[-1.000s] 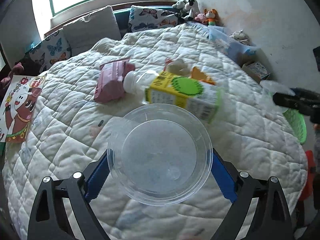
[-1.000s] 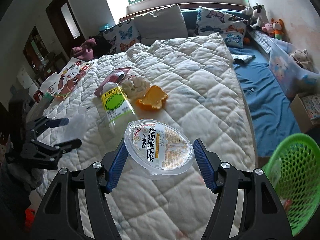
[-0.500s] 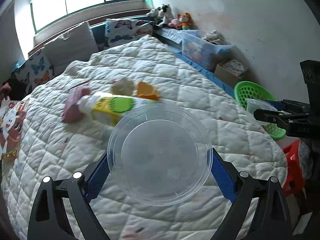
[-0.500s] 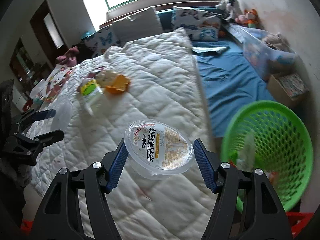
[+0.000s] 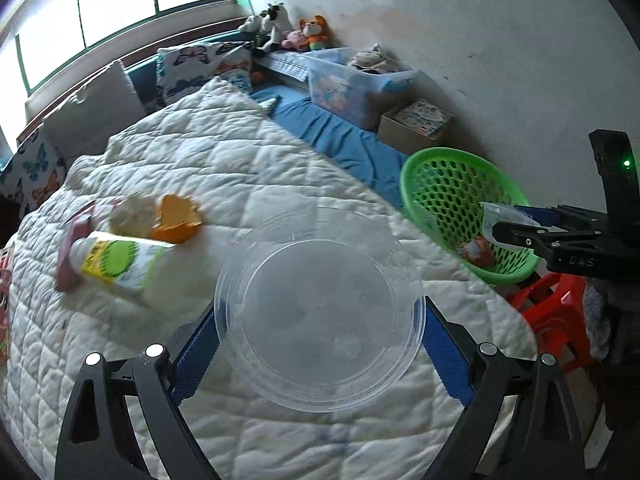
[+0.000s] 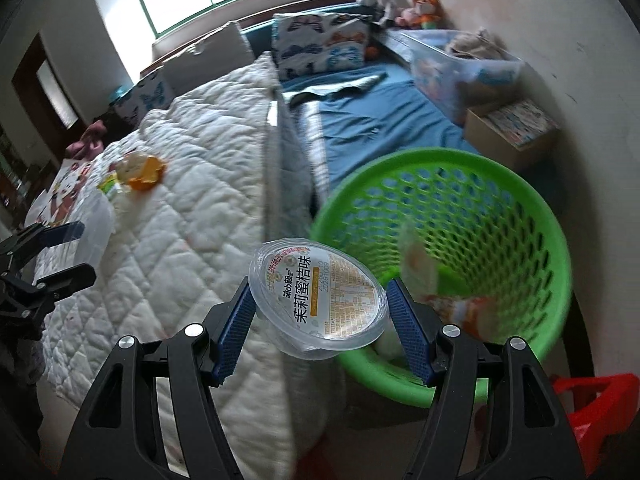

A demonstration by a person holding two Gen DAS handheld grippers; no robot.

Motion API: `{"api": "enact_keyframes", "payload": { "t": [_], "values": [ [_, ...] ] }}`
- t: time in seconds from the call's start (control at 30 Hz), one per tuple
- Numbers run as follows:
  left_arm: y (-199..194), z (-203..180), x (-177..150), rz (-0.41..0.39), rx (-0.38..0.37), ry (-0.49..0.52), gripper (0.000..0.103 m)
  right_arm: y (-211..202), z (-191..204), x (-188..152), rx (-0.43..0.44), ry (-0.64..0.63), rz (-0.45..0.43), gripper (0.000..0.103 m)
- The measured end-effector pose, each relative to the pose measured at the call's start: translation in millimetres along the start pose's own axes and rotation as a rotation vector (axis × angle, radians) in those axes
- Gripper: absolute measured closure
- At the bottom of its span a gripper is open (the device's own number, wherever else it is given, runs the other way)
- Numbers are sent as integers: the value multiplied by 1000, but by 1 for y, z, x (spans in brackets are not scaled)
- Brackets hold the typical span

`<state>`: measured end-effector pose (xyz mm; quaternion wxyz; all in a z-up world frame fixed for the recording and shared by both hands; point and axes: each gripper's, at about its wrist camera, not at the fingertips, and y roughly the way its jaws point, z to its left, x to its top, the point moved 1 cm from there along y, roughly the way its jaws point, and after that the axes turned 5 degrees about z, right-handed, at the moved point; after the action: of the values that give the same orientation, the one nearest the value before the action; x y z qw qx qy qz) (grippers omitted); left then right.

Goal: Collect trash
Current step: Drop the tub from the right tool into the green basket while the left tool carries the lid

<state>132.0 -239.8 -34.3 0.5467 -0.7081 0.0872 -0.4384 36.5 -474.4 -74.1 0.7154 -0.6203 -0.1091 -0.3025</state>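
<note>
Left wrist: left tongs (image 5: 319,334) clamp a clear round container (image 5: 318,324) by its rim, blue pads on opposite sides, so it rides flat and can't tip; it hangs over the bed's (image 5: 248,168) near corner. Bottle (image 5: 120,260), orange scrap (image 5: 176,220) and pink packet (image 5: 74,248) lie uncollected near the bed's left edge. Green basket (image 5: 460,196) stands off the bed's right edge. Right wrist: right tongs (image 6: 318,306) grip a labelled lidded cup (image 6: 320,300) across its width, tilted, poised over the basket's near rim (image 6: 384,376), likely for a drop; some trash already lies inside.
</note>
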Motion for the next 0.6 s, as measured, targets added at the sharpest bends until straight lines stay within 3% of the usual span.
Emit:
{"api": "enact_keyframes", "payload": {
  "t": [0.47,0.6],
  "values": [
    [27,-64,34,29,-26,74,13,0,-71,-2,-66,113,1,36],
    [37,-79,44,42,-31,93,13,0,-83,-2,-64,141,3,31]
  ]
}}
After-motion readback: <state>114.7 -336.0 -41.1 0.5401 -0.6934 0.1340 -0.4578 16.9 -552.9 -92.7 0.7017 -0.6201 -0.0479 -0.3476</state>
